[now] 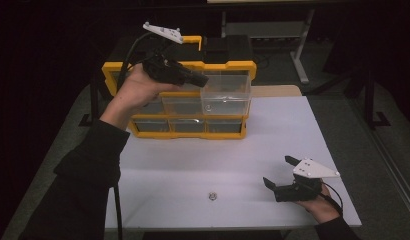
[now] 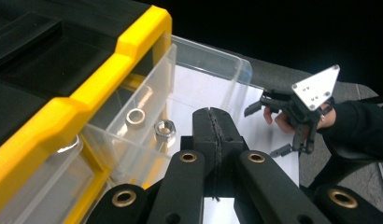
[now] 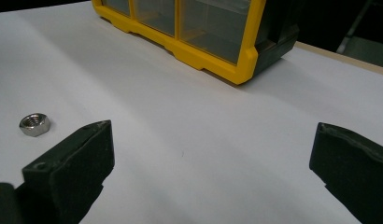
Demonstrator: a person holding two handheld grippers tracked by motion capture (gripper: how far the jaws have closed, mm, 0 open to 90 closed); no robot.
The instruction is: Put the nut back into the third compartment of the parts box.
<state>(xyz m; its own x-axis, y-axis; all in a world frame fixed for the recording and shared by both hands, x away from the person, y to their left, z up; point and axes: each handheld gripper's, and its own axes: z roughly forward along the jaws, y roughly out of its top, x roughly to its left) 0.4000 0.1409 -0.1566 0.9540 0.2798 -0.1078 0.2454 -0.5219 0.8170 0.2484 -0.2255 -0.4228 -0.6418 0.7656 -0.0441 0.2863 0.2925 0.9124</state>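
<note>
A yellow and black drawer organizer [image 1: 193, 127] stands at the back of the white table [image 1: 183, 165]. Its clear upper right drawer [image 1: 227, 92] is pulled out. Inside the drawer [image 2: 147, 100] lie a steel nut [image 2: 164, 129] and a metal ring [image 2: 136, 116]. My left gripper [image 1: 203, 79] hovers over that drawer; its jaws [image 2: 214, 123] are shut with nothing between them. Another steel nut [image 1: 212, 196] lies near the table's front edge. My right gripper [image 1: 278, 172] rests at the front right, open and empty, with the nut [image 3: 34, 124] to the left of its jaws [image 3: 213, 140].
The organizer's lower drawers [image 3: 213, 23] are closed. The right gripper [image 2: 265, 129] with its grey plate is visible beyond the drawer in the left gripper view. White tabletop [image 3: 189, 107] stretches between the organizer and the right gripper. Dark floor surrounds the table.
</note>
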